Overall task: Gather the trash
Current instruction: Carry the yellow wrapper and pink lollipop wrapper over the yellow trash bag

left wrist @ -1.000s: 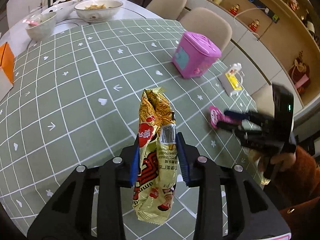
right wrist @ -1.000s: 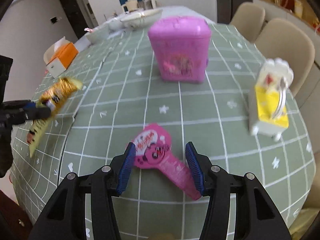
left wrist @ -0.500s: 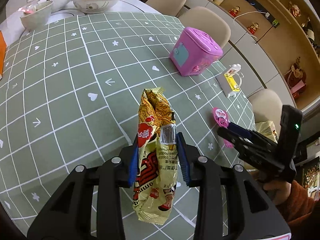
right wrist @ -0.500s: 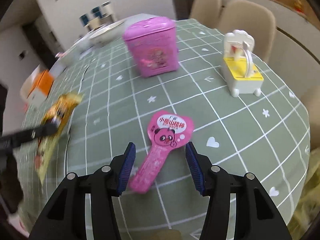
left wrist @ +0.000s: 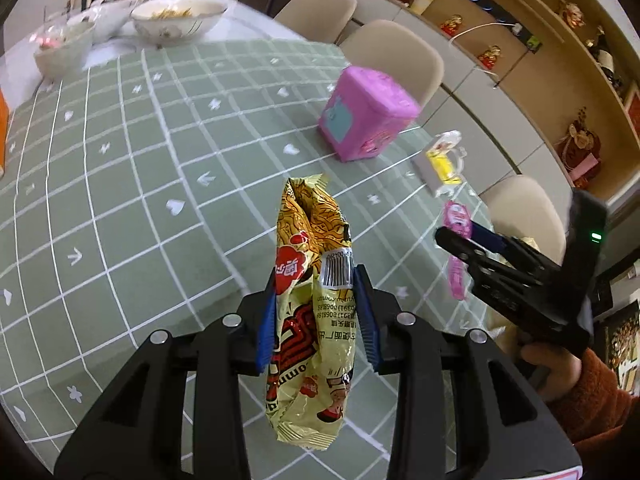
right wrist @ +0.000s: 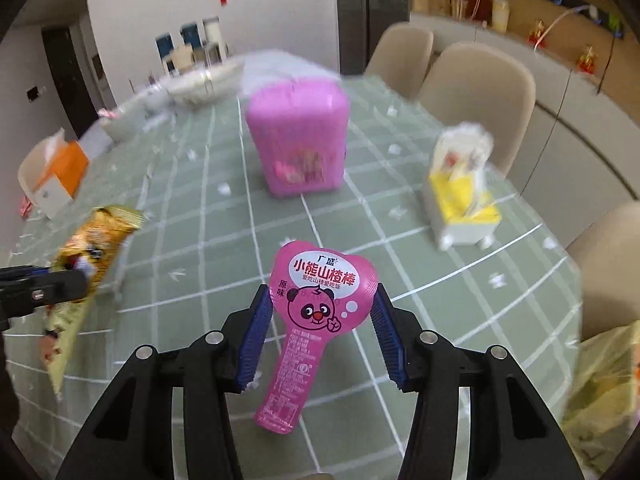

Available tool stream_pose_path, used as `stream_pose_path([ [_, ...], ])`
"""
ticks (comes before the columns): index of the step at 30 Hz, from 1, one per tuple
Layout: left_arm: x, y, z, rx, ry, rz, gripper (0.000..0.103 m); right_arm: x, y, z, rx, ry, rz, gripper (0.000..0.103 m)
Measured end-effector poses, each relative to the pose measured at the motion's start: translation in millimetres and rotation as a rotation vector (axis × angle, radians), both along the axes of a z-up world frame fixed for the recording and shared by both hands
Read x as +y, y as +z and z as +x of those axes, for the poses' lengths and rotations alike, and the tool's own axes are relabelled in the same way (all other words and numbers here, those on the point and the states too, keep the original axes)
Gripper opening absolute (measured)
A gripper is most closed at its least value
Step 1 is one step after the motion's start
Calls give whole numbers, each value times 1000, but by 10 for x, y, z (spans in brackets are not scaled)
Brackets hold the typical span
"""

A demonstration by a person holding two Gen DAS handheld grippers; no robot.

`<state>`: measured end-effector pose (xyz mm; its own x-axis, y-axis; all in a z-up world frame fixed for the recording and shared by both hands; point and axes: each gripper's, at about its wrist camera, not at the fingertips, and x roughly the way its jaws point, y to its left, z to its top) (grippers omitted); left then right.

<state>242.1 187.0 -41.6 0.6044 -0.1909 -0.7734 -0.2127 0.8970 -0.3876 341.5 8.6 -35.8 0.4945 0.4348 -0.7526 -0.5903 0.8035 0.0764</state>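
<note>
My left gripper (left wrist: 316,280) is shut on a yellow noodle wrapper (left wrist: 312,312) and holds it upright above the green checked tablecloth (left wrist: 120,200). The wrapper also shows at the left of the right wrist view (right wrist: 84,252). My right gripper (right wrist: 320,300) is shut on a pink panda lollipop wrapper (right wrist: 316,312) and holds it off the table. That gripper shows in the left wrist view (left wrist: 468,240) at the right, with the pink wrapper (left wrist: 456,256) hanging from it.
A pink toy box (right wrist: 296,140) and a small white-and-yellow toy (right wrist: 460,192) stand on the cloth. Bowls (left wrist: 176,16) sit at the far end, an orange tissue box (right wrist: 56,176) at the left. Beige chairs (right wrist: 476,92) line the right side. A yellowish bag (right wrist: 604,392) hangs low right.
My right gripper has closed on the pink lollipop wrapper and lifted it off the table. My left gripper still holds the noodle wrapper and has shifted a little.
</note>
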Motion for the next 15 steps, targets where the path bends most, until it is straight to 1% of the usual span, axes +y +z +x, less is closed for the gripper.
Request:
stream_pose_path([
  [4, -257, 314, -7, -73, -54, 38, 32, -359, 397, -220, -49, -44, 46, 47],
  [8, -638, 710, 19, -177, -136, 94, 32, -808, 735, -437, -104, -125, 84, 47],
  [11, -956, 964, 56, -244, -184, 127, 32, -1184, 957, -568, -156, -176, 93, 47],
  [15, -1388, 1231, 124, -326, -239, 140, 32, -1670, 1162, -696, -213, -243, 98, 47],
])
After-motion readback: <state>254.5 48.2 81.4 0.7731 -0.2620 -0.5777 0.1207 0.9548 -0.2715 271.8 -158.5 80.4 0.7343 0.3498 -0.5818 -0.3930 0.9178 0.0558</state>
